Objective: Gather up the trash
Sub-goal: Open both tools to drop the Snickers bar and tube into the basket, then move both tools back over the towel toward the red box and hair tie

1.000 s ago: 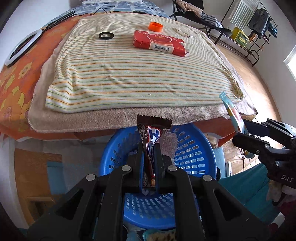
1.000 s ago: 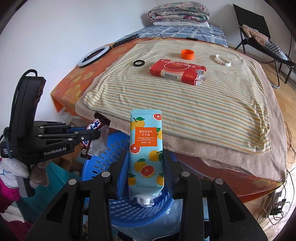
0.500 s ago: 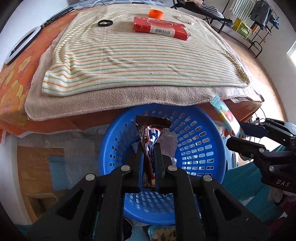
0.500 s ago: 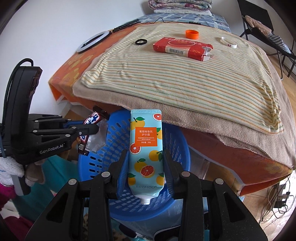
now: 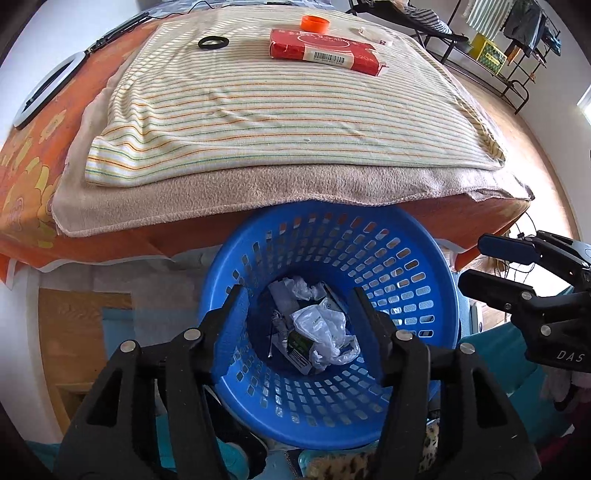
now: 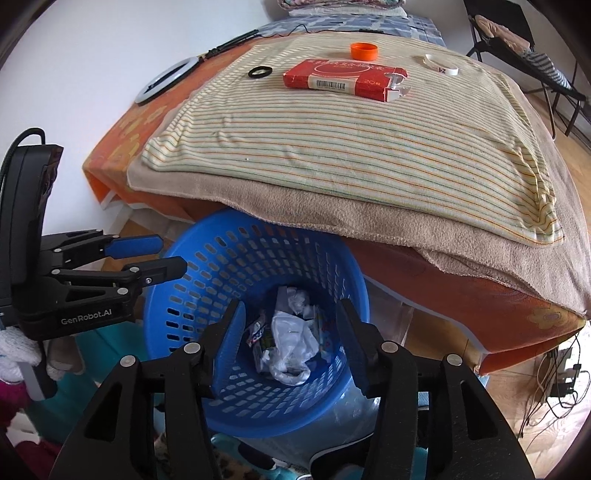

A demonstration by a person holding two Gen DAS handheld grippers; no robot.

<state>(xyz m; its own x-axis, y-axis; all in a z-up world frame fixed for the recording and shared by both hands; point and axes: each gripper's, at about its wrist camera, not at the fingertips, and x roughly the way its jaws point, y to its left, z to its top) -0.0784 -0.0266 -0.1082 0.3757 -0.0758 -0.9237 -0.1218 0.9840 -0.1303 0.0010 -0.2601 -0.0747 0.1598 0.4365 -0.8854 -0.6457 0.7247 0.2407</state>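
A blue perforated basket (image 5: 424, 266) (image 6: 177, 291) stands on the floor at the bed's edge, with crumpled wrappers and plastic (image 5: 321, 332) (image 6: 291, 343) inside. My left gripper (image 5: 299, 310) is open and empty above the basket's left side. My right gripper (image 6: 290, 325) is open and empty above it too. Each gripper shows in the other's view, the right (image 5: 495, 266) and the left (image 6: 162, 254). On the striped cloth lie a red box (image 5: 325, 53) (image 6: 343, 79), an orange cap (image 5: 315, 23) (image 6: 364, 51), a black ring (image 5: 212, 42) (image 6: 260, 71) and a white band (image 6: 440, 65).
The bed (image 5: 29, 155) carries a striped cloth over a beige towel and an orange floral sheet. A ring light (image 6: 162, 79) lies at its left edge. A folding chair (image 6: 517, 40) and a clothes rack (image 5: 509, 44) stand on the wooden floor to the right. Cables (image 6: 554, 373) lie by the bed's corner.
Both grippers have opened over the basket. The candy wrapper from my left and the fruit-print tube from my right have left the jaws. Both cameras tilted further down toward the basket.
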